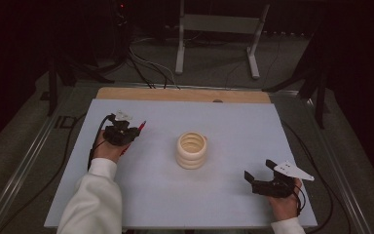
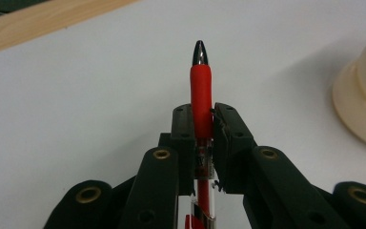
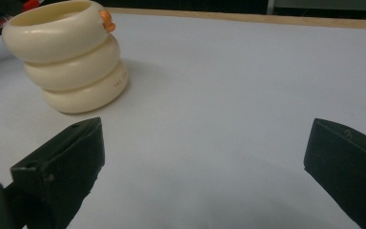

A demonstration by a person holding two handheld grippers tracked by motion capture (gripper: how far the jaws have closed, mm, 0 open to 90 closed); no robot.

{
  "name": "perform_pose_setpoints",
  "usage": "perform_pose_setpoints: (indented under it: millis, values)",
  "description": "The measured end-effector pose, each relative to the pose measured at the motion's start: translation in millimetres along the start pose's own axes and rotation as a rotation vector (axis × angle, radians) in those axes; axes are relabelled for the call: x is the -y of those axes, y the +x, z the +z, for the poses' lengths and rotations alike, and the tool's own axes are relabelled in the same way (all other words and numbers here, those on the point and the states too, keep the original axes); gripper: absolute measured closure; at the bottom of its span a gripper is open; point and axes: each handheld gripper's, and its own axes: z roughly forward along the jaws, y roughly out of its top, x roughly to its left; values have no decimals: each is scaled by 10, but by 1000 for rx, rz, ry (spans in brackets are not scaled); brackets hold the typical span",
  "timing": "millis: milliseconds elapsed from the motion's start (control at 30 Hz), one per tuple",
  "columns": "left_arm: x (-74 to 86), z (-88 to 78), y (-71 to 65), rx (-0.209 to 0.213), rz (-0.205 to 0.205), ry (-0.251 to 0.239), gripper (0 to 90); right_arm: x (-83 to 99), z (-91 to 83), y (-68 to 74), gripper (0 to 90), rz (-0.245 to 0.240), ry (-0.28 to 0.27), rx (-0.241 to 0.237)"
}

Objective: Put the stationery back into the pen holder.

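A red pen (image 2: 200,95) with a silver tip is clamped lengthwise between the jaws of my left gripper (image 2: 203,112), tip pointing away. In the high view this left gripper (image 1: 135,130) is at the left of the white board, and the pen (image 1: 142,125) sticks out toward the right. A cream holder (image 1: 192,150) made of three stacked rings stands upright at the board's middle, apart from both grippers. My right gripper (image 1: 259,169) is near the front right corner, open and holding nothing. In the right gripper view its jaws (image 3: 205,138) stand wide, with the holder (image 3: 71,62) ahead on the left.
The white board (image 1: 224,122) lies on a table with a wooden strip (image 1: 175,94) along its far edge. A small orange bit (image 3: 106,20) sits on the holder's top rim. Cables (image 1: 95,144) trail off the board's left and right sides. A metal stand (image 1: 219,29) is on the floor behind.
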Motion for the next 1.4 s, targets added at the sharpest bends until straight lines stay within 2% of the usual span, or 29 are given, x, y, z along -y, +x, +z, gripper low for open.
perform_pose_setpoints:
  millis: [233, 367, 767, 1267, 1400]
  values:
    - [-34, -51, -38, 2, -3, -39, 805, 6, -9, 3, 4, 1, -3, 1]
    - [-67, -101, -72, 18, -13, -85, 805, 9, -8, 4, 5, 1, -3, 3]
    - [-120, -140, -162, 68, -30, -150, 805, 16, 4, 0, 5, -2, 3, 3]
    - [-391, -212, -497, 132, 31, -248, 805, 19, 15, -4, 5, -2, 5, 2]
    - [-478, -193, -599, 147, 50, -256, 805, 20, 17, -9, 5, -1, 7, 3]
